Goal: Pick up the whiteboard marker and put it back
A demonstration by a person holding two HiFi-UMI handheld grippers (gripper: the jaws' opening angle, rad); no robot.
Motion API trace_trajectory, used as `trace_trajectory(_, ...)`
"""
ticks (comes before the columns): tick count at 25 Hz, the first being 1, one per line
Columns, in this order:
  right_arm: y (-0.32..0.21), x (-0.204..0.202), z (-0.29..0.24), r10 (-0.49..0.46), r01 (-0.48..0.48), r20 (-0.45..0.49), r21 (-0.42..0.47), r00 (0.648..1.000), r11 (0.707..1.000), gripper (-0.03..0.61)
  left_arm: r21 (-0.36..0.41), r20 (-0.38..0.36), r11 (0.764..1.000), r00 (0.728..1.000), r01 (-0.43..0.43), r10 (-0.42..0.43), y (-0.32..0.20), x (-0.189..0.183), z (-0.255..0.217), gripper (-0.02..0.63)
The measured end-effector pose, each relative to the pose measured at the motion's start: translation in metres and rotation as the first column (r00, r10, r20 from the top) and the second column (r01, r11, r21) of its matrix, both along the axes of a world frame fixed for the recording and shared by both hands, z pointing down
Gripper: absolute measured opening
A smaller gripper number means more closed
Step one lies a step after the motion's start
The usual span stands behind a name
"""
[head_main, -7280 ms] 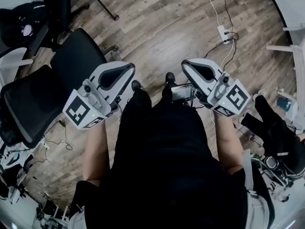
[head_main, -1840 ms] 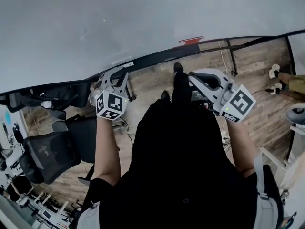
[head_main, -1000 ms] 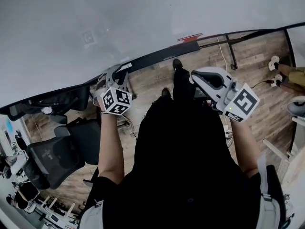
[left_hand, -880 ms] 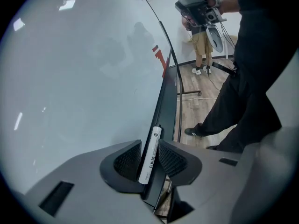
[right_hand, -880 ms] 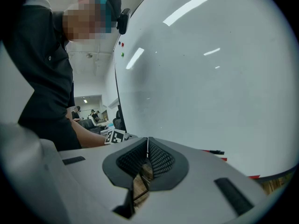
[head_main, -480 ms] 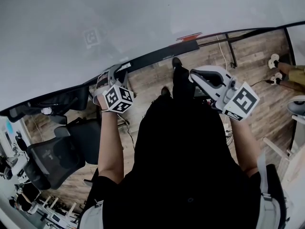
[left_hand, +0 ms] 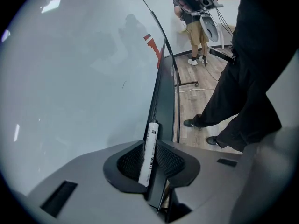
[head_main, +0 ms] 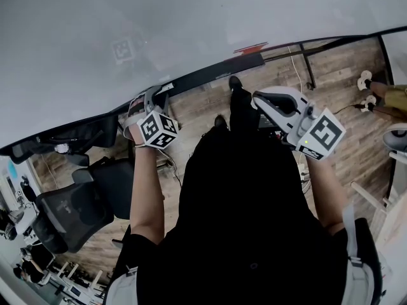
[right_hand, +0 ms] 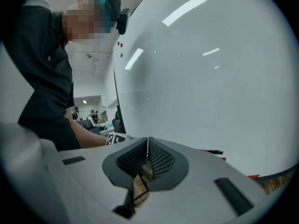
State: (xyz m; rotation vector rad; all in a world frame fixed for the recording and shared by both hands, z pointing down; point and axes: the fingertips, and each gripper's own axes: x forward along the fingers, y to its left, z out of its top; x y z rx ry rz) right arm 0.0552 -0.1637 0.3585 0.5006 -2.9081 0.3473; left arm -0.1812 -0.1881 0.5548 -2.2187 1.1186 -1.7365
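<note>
A white whiteboard marker (left_hand: 150,143) lies along the black tray (left_hand: 166,87) at the bottom edge of the whiteboard (head_main: 159,30). My left gripper (left_hand: 150,147) points down onto the tray. Its jaws are closing, the marker stands between the two pads, and both pads touch its sides. In the head view the left gripper (head_main: 151,97) sits at the tray (head_main: 210,75), left of the middle. My right gripper (head_main: 256,98) is held level in front of the body, away from the tray. Its jaws (right_hand: 147,141) are shut with nothing between them.
A red object (head_main: 251,48) sits on the tray further right. Black office chairs (head_main: 70,208) stand at the left on the wooden floor (head_main: 337,75). Another person (left_hand: 196,31) stands past the far end of the board. The wearer's legs (left_hand: 243,92) are close to the tray.
The left gripper has rolled a little and settled slightly lower at the tray. The right gripper has stayed where it was.
</note>
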Motion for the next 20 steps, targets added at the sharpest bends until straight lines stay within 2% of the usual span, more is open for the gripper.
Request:
trace_trajectory(11,0.001,0.003,0.0,0.004,-0.004,0.0,0.009,1.0,1.0,0.02,0.019,-0.058,1.0,0.998,-0.019,0.02,0.003,0.01,-0.007,0.078)
trace_trajectory(20,0.003,0.0,-0.002,-0.014,0.013,0.006,0.022,1.0,1.0,0.02,0.115,-0.174,0.993,0.984,-0.016,0.036,0.005,0.026,-0.043,0.075)
